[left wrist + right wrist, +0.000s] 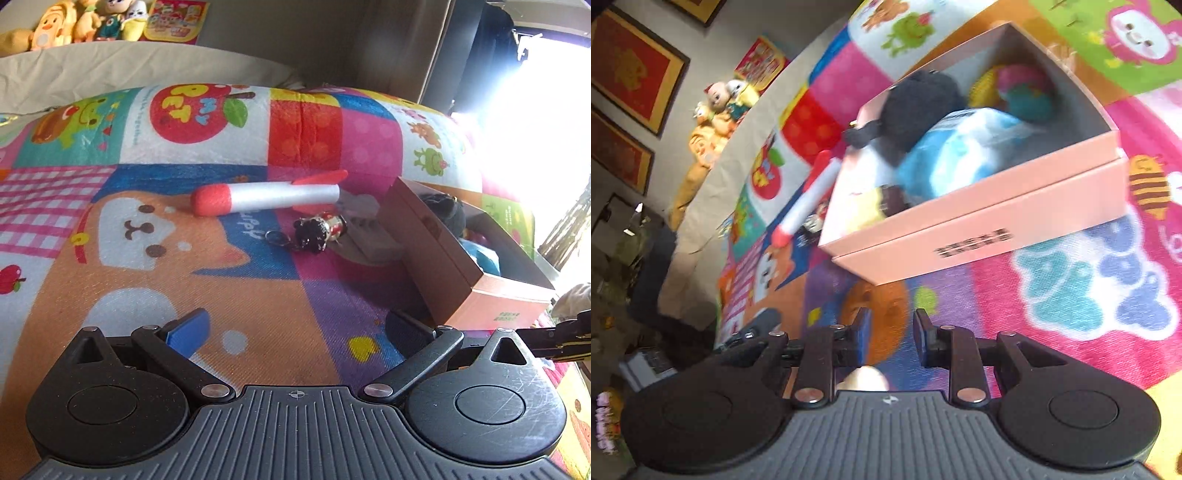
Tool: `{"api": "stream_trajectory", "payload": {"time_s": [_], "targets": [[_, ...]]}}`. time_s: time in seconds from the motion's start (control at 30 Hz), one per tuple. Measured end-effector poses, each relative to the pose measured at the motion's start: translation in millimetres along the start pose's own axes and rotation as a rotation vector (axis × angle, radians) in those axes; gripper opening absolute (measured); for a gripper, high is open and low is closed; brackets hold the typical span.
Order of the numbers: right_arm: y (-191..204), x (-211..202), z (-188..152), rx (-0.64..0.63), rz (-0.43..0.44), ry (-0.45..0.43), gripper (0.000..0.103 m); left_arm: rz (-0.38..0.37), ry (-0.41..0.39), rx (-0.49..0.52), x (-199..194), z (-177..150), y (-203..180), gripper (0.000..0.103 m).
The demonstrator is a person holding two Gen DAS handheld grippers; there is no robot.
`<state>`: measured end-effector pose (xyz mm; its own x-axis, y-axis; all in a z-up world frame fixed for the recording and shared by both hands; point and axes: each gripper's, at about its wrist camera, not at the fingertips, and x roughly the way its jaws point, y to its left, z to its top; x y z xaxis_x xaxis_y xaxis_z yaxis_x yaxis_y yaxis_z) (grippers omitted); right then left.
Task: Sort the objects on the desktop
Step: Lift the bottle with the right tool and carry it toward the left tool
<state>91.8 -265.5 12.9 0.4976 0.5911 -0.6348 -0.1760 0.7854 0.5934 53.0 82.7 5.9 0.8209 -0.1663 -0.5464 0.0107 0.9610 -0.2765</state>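
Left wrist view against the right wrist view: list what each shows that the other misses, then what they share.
Only the left wrist view: the doll keychain lying clear on the mat, and the left gripper, open. Only the right wrist view: the box's contents, a black plush and blue packet, plus the right gripper, holding nothing. Both: the pink box and foam rocket.

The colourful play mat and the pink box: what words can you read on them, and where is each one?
"MY PET": yellow letters, upside down, on the red apple picture of the colourful cartoon play mat.
"puppy": white letters, upside down and partly hidden, on the mat's blue patch under the red-tipped silver foam rocket.
Dark label on the pink cardboard box: too blurred to read.
Small print beside the apple: too small to read.
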Motion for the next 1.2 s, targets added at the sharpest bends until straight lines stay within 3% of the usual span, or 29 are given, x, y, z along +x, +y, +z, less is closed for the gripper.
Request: {"api": "stream_trajectory", "payload": {"time_s": [0.13, 0.23, 0.37, 0.53, 0.7, 0.83, 1.0, 1.1, 1.2], "targets": [[13, -17, -16, -0.19, -0.095, -0.122, 0.027, 0.01, -0.014, 0.054, -8, -1, -9, 0.103], [37, -31, -37, -0.401, -0.156, -0.19, 0.043, 0.007, -0.018, 0.144, -18, -6, -24, 0.103], [72, -31, -67, -0.672, -0.165, -0.172, 0.043, 0.082, 0.002, 0.113, -27, 1, -30, 0.103], [110, -1, -104, -0.871, -0.146, -0.106, 0.043, 0.053, -0.009, 0.173, -43, 3, -48, 0.103], [125, 17, -131, -1.016, -0.27, -0.14, 0.042, 0.053, -0.019, 0.219, -48, -1, -53, 0.103], [114, 7, -118, -0.94, -0.286, -0.146, 0.015, 0.037, -0.008, 0.187, -46, -2, -49, 0.103], [69, -11, -68, -0.605, -0.24, -0.137, 0.014, -0.033, 0.013, 0.216, -41, -9, -60, 0.103], [38, -15, -49, -0.436, -0.228, -0.135, 0.014, -0.094, 0.033, 0.298, -37, -19, -82, 0.103], [19, -22, -44, -0.36, -0.263, -0.176, 0.014, -0.152, 0.032, 0.397, -37, -31, -108, 0.099]]}}
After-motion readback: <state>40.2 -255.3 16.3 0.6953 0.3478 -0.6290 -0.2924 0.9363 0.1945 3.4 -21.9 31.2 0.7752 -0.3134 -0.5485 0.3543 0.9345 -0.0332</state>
